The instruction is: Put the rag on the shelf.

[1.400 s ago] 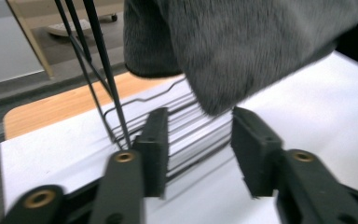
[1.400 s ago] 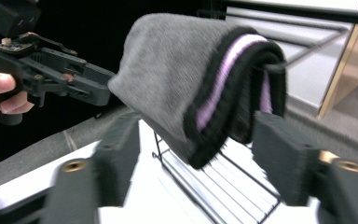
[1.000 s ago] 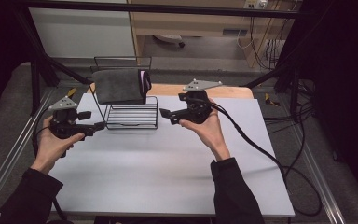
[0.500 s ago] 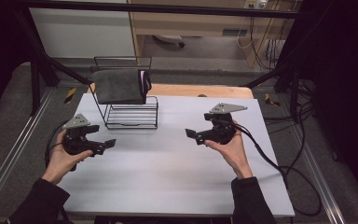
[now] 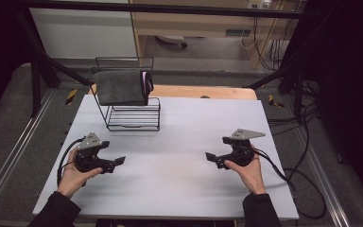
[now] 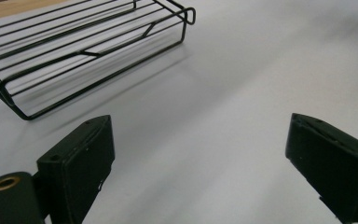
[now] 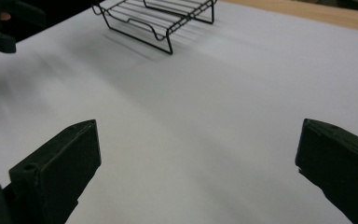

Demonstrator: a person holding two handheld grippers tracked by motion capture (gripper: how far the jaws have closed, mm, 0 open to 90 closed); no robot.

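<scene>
Grippers first: our left gripper (image 5: 119,162) and right gripper (image 5: 211,157) hang low over the white tabletop (image 5: 184,137), jaws spread wide and empty, having just opened. Beyond the left gripper stands a black wire rack (image 5: 133,113), its long axis across the tabletop, a grey towel (image 5: 120,87) draped over it.

Matt grey cloth (image 5: 121,87) drapes a black wire rack (image 5: 133,115).
</scene>
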